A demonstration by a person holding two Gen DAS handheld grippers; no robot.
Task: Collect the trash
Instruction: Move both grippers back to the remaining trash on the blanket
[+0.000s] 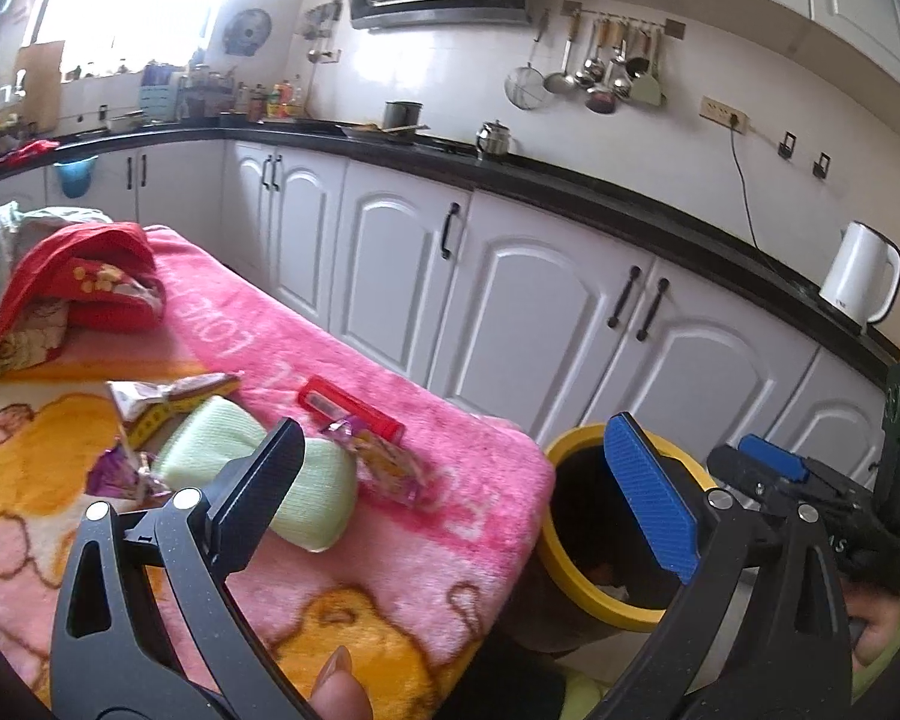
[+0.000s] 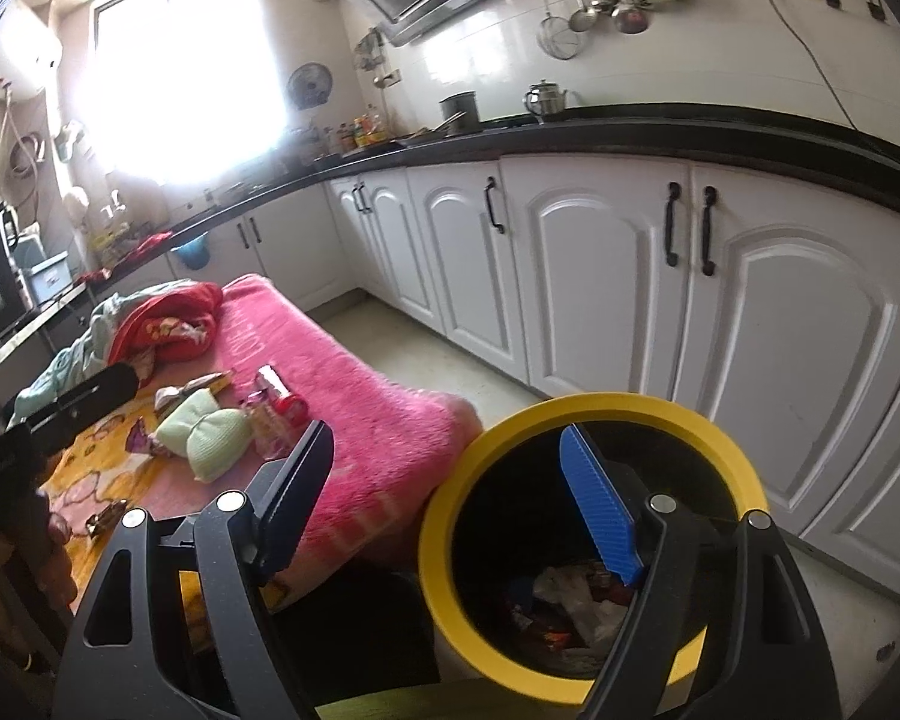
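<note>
My left gripper (image 1: 456, 498) stands open and holds nothing, over the near edge of a table under a pink blanket (image 1: 462, 516). On the blanket lie a red box (image 1: 354, 414), a pale green cloth (image 1: 210, 444), a pink-orange wrapper (image 1: 390, 462), a yellowish wrapper (image 1: 168, 402) and a purple one (image 1: 120, 471). A black bin with a yellow rim (image 1: 555, 546) stands right of the table. My right gripper (image 2: 450, 504) hangs open over the bin's rim (image 2: 630, 408), nothing between its fingers. Crumpled trash (image 2: 576, 600) lies inside. The red box (image 2: 279, 396) and green cloth (image 2: 210, 438) show left of it.
A heap of red and pale cloth (image 1: 84, 282) covers the table's far end. White cabinets (image 1: 510, 300) under a black counter run along the far side, with a white kettle (image 1: 858, 276) at the right. A strip of floor (image 2: 426, 354) separates table and cabinets.
</note>
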